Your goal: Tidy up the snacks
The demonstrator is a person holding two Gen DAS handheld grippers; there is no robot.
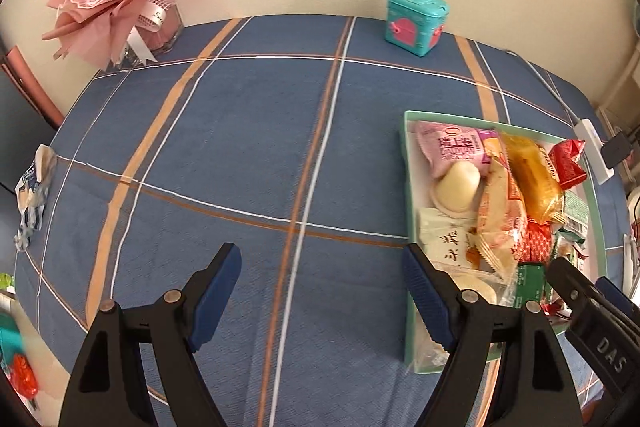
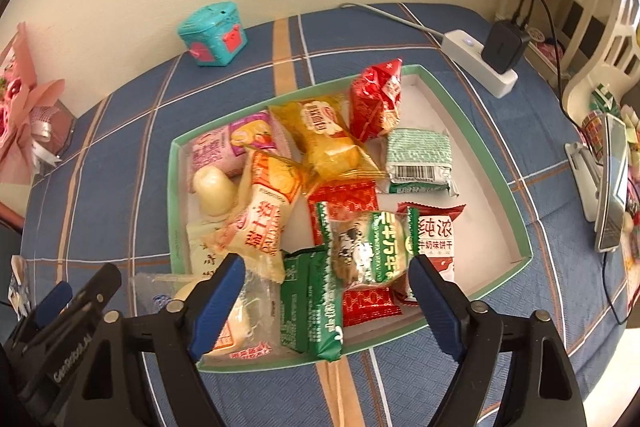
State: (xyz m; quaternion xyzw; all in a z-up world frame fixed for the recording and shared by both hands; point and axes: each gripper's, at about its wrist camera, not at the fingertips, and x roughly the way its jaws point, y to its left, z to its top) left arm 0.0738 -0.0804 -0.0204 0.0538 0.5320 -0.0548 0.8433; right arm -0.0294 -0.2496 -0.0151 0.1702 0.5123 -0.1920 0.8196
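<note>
Green-rimmed tray [image 2: 472, 107] in the middle of my right wrist view holds nearly all the snacks, piled loosely toward its left half. My worry is that pile: the packets overlap, so closing on one could drag or flip a neighbour, and the green packet [image 2: 316, 311] at the lower rim already leans over the edge and looks ready to slide onto the blue plaid cloth [image 1: 224, 147]. Another risk is the clear-wrapped bun [image 2: 236, 311] at the lower left corner, soft enough to crush, I think.

My right gripper [image 2: 327, 283] has its jaws spread wide, nothing pressed between the pads; the cow-print packet [image 2: 360, 247] and the green one merely lie beneath the gap. My left gripper [image 1: 322, 277] is also wide open and empty, hanging over bare cloth, its right finger just overlapping the tray's lower left corner in the left wrist view. One stray blue-and-white wrapper [image 1: 34, 195] sits at the far left edge of that frame, well apart from the tray.
</note>
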